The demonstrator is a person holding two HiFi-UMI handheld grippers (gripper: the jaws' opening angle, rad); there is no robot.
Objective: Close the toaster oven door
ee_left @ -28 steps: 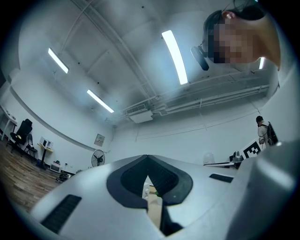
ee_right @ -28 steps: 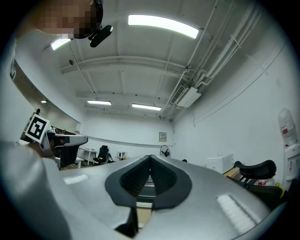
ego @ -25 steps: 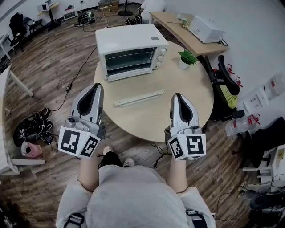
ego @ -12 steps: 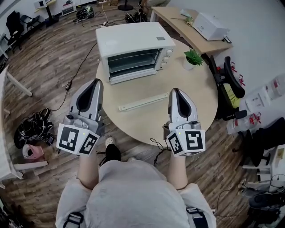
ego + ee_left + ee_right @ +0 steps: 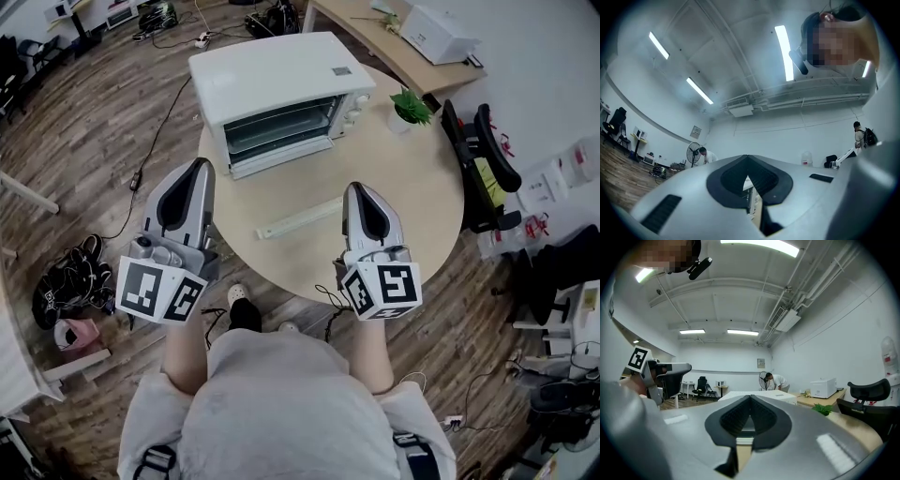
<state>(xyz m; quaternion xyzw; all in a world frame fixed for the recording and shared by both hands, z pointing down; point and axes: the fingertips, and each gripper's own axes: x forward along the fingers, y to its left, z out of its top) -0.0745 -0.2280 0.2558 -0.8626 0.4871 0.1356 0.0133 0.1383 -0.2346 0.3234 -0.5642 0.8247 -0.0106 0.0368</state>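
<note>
I hold my left gripper point(image 5: 199, 167) and right gripper point(image 5: 357, 190) low at the round table's point(image 5: 422, 197) six o'clock edge, both with jaws pressed together on nothing. The white toaster oven point(image 5: 272, 89) sits at twelve o'clock, well apart from both. A cream strip point(image 5: 300, 217) lies between.

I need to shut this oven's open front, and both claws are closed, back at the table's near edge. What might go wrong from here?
1. The toaster oven sits toward the far edge of the table; a hard shove might slide it back.
2. The potted plant stands close beside the oven; the right claw could clip it on a wide approach.
</note>
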